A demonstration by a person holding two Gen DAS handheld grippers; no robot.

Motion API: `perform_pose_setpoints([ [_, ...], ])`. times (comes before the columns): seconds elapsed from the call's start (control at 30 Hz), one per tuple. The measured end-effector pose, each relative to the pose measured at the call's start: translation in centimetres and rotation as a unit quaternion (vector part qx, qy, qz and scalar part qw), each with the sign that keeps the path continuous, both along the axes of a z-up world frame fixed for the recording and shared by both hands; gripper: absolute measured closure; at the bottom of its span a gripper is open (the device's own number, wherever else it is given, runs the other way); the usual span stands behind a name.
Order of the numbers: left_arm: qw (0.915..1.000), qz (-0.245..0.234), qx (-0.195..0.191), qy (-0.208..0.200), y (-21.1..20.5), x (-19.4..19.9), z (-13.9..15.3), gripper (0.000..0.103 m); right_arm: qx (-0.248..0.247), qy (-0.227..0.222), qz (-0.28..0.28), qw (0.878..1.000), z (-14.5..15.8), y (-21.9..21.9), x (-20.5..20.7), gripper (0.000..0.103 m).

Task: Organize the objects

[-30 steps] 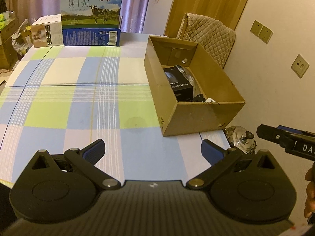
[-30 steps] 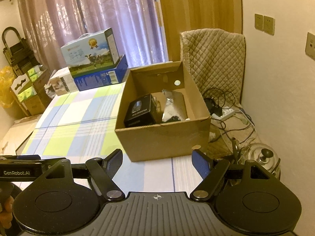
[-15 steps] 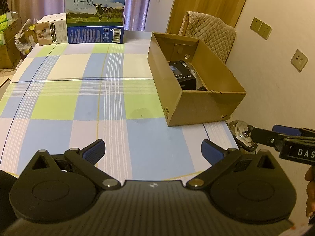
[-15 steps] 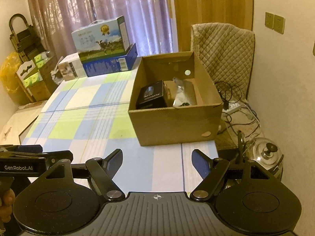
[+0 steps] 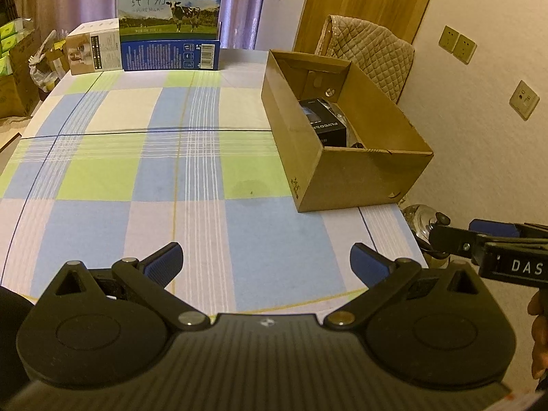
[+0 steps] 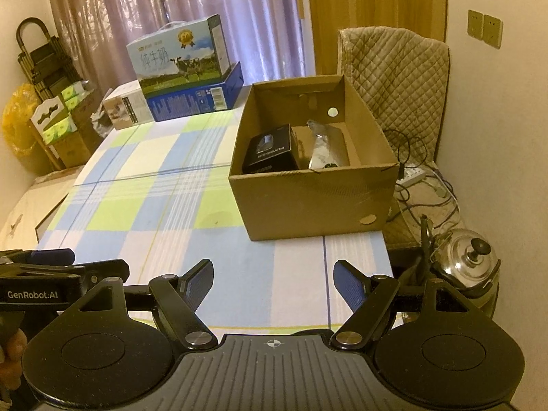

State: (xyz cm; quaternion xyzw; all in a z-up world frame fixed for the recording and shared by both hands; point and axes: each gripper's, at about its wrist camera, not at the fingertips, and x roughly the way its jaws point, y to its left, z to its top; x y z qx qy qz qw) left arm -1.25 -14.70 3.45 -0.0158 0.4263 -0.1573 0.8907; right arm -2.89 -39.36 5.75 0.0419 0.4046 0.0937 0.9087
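Two tongs, left tongs [image 5: 265,262] and right tongs [image 6: 274,282], spread apart, empty, above bare checked-cloth desk [image 5: 171,185] near open brown cardboard box [image 6: 315,202] at desk's right edge.

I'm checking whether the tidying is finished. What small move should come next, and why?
Probably hold both grippers back and end here. The left gripper and right gripper are open and empty, the black box and silver packet lie inside the cardboard box, and only stacked cartons stand at the table's far end.
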Motion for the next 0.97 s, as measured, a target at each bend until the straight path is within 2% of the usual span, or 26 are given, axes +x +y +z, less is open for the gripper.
perform_pose_setpoints([
  [0.97, 0.9999, 0.009, -0.011, 0.003, 0.52, 0.71, -0.64, 0.001, 0.002, 0.010, -0.001, 1.000, -0.56, 0.21, 0.37, 0.028],
])
